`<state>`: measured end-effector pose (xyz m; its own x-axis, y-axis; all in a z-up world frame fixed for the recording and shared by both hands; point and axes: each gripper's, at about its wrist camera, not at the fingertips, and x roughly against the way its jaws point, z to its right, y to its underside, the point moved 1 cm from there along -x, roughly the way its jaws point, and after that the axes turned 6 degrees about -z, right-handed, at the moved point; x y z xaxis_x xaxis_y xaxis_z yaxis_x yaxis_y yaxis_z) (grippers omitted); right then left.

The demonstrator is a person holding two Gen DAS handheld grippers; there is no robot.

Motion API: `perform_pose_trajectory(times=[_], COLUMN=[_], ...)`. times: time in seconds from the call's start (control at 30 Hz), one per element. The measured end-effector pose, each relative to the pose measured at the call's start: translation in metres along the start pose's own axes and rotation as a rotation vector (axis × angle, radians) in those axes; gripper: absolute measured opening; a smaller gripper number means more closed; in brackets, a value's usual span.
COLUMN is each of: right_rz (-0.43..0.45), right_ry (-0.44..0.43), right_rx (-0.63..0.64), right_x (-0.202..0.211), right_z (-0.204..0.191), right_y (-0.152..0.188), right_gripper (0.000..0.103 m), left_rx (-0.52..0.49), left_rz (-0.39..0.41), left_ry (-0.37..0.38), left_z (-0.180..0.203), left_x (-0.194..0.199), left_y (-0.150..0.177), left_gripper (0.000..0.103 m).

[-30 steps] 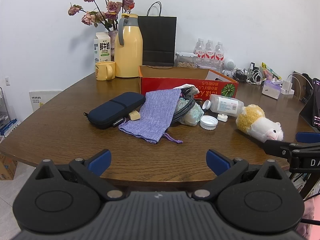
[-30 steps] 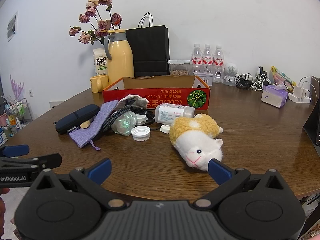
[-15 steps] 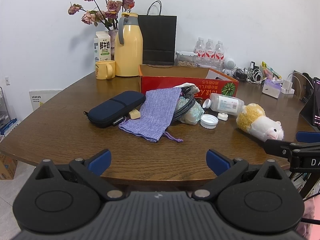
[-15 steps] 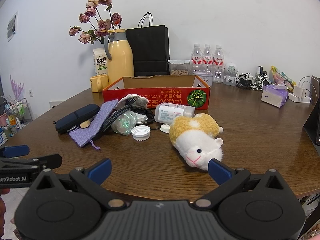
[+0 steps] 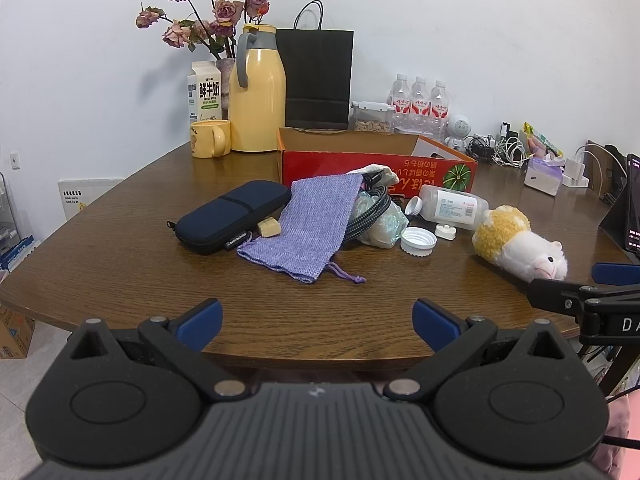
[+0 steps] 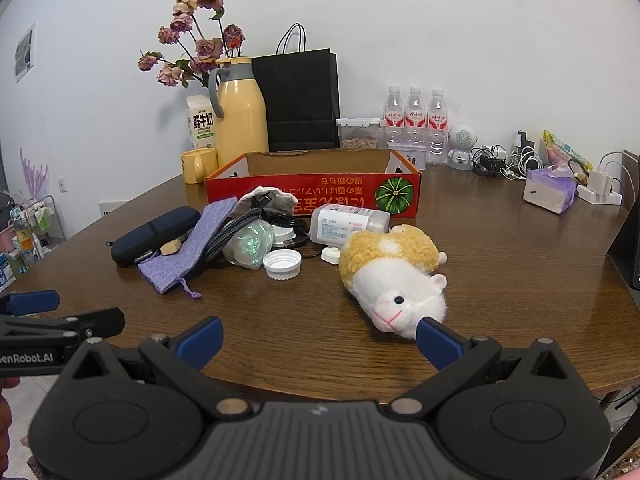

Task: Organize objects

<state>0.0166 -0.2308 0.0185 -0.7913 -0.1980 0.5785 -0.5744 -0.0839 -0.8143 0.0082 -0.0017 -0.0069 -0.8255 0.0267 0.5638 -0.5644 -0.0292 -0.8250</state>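
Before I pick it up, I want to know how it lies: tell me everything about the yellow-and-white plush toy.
The yellow-and-white plush toy is a soft, fluffy animal with a yellow back, white face, black eye and pink stitched mouth. It lies on its side on the brown wooden table, snout toward the camera, near the right gripper.

Both views are bright and evenly lit by soft, diffuse light, with only faint shadows on the white wall [image 5: 480, 40] behind the flowers [image 5: 208, 8]. The glossy counter [image 6: 520, 280] carries pale sheen and soft reflections. Fisheye distortion bows the counter edge and darkens the corners, yet focus is sharp throughout, without motion blur.
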Motion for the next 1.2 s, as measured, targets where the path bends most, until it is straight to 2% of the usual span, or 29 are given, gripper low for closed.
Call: perform_pose_trajectory(times=[0.27,0.43,0.63,0.7,0.83,0.9,1.03,1.2], right_rz=[0.022,0.006,-0.119,-0.163,-0.219,-0.226,-0.208,-0.139], right_ry=[0.028,0.069,-0.02,-0.06,-0.085,-0.111,-0.125,-0.103], right_rx=[0.026,0.086,0.107,0.104,0.089,0.077,0.067,0.073], right_x=[-0.001,-0.035,-0.09,-0.105,-0.124,-0.128,-0.125,-0.108], right_z=[0.005,0.032,0.054,0.057,0.063,0.064,0.064,0.061], right_y=[-0.008,-0.024,-0.047,-0.051,-0.054,-0.054,-0.054,-0.06], right_gripper=[0.103,0.103,0.091,0.08,0.068,0.057,0.053,0.051], left_rx=[-0.013,-0.021,-0.057,-0.072,-0.091,-0.101,-0.105,-0.105], left_rz=[0.026,0.037,0.014,0.004,-0.014,-0.024,-0.055,-0.08], left_ry=[-0.022,-0.076,-0.117,-0.129,-0.146,-0.156,-0.144,-0.094], left_z=[-0.003,-0.019,-0.045,-0.051,-0.066,-0.073,-0.083,-0.093], left_x=[-0.004,-0.02,-0.049,-0.058,-0.079,-0.089,-0.111,-0.133], left_y=[-0.005,-0.017,-0.041,-0.049,-0.064,-0.072,-0.083,-0.092], left_gripper=[0.103,0.103,0.103,0.103,0.103,0.103,0.103,0.103])
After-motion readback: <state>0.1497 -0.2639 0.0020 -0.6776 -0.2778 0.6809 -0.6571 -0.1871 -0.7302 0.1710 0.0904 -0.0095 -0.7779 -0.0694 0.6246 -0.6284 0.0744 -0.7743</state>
